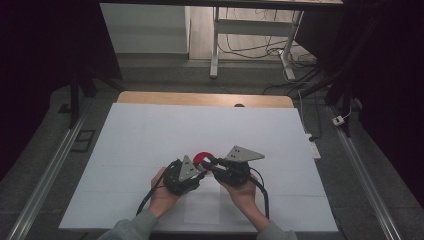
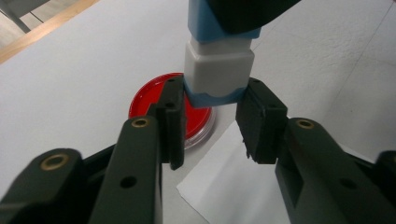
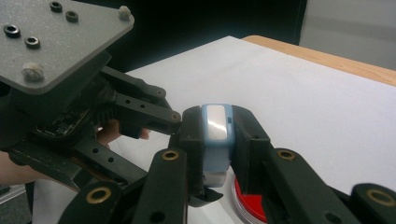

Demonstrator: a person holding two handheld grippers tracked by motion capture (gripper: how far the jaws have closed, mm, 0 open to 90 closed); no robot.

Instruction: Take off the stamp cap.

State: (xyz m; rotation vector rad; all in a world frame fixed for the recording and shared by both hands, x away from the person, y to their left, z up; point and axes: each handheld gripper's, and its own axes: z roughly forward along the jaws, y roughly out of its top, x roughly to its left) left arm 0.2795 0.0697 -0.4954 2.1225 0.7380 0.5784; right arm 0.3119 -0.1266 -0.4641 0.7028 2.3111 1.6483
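1. Left gripper (image 2: 215, 109): jaws pinched on the lower blue-and-white end of a small blue-white stamp-like block (image 2: 218, 65), pads pressing both sides.
2. Right gripper (image 3: 215, 135): clamped on the upper blue part of the same block, jaws tight against its flanks.
3. The block hangs between both grippers, upright, just above the red dish (image 2: 161, 100); can't tell whether it's touching.
4. The dish sits on the white table cover (image 1: 150, 135), beside a loose paper sheet (image 2: 224, 186).
5. Looks like a cap or section pull-off step.
6. Risks: pulling off-axis could jam the two halves; the left grip sits low on the edge, so pads could slip off; a sudden release could knock the dish or smear its red contents onto the sheet.
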